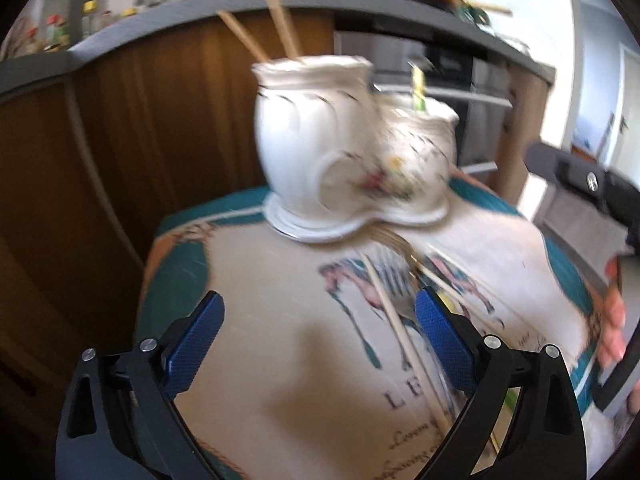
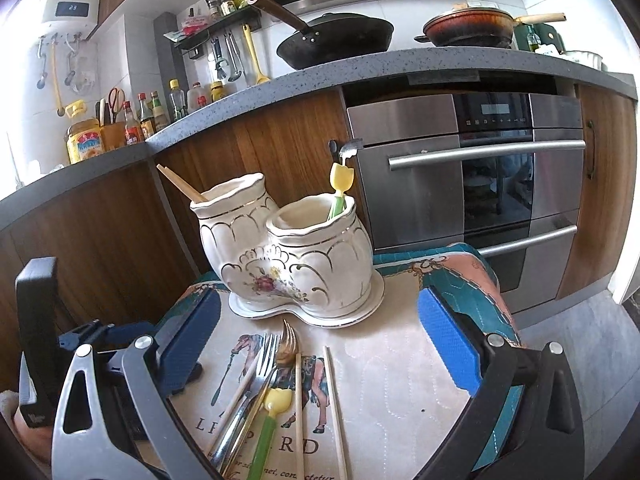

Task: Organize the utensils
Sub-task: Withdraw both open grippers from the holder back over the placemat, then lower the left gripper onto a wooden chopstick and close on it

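White china, and top-heavy at that: the double pot (image 2: 288, 256) stands on its saucer (image 2: 360, 308) at the middle of the right wrist view, at the far end of a printed cloth (image 2: 400, 380). Its taller cup at centre left holds chopsticks (image 2: 180, 184) that lean out over the rim; the lower cup beside it holds a yellow-topped green utensil (image 2: 340, 188).

The rest wait in a loose heap at the lower centre of that view: a steel fork (image 2: 262, 364), a gold fork (image 2: 288, 342) with its tines just short of the saucer, a second green utensil (image 2: 272, 420), and several loose chopsticks (image 2: 332, 400) lying across and beside them.

Both tools are empty. The right gripper (image 2: 316, 344) has its blue pads spread wide either side of the heap. The left gripper (image 1: 316, 340), seen in a blurred left wrist view, is equally wide open over the near cloth, with one chopstick (image 1: 400, 344) running between its fingers.

The heap is the main hazard. Pieces overlap, so a closing pinch could catch two at once or flick a neighbour off the cloth. Thin round chopsticks may roll out of flat pads. On the way in, a long handle could strike the leaning chopsticks or knock the pot's rim and rock it on the saucer. Both tools also sit close together, so they could collide.
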A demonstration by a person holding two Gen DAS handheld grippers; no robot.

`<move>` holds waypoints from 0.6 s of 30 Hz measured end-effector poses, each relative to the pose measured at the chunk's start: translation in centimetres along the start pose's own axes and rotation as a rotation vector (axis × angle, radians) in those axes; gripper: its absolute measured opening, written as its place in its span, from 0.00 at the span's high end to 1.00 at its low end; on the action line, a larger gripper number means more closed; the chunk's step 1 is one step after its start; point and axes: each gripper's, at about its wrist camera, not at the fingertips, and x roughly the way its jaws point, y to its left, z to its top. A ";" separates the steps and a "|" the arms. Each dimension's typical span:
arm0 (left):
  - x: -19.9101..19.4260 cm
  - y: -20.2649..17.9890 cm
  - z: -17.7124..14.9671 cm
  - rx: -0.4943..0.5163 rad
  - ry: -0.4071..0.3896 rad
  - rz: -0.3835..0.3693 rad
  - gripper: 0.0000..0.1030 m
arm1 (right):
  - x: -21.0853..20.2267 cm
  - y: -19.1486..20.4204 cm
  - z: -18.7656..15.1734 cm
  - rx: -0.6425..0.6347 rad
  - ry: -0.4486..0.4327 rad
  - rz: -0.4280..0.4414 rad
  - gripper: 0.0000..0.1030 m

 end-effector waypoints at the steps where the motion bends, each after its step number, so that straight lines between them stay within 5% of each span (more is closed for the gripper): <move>1: 0.3 -0.4 -0.1 0.013 0.020 -0.005 0.09 | 0.0 -0.1 0.0 -0.001 -0.001 0.000 0.05; 3: 0.9 -1.2 -0.2 0.030 0.052 -0.023 0.12 | -0.1 -0.2 0.0 -0.003 -0.005 0.002 0.05; 8: 2.2 -2.7 -0.9 0.060 0.140 -0.041 0.40 | -0.3 -0.7 0.1 0.003 -0.009 0.010 0.05; 18: 3.4 -3.6 -1.4 0.088 0.198 -0.042 0.61 | -1.0 -1.1 0.3 0.005 -0.019 0.022 0.05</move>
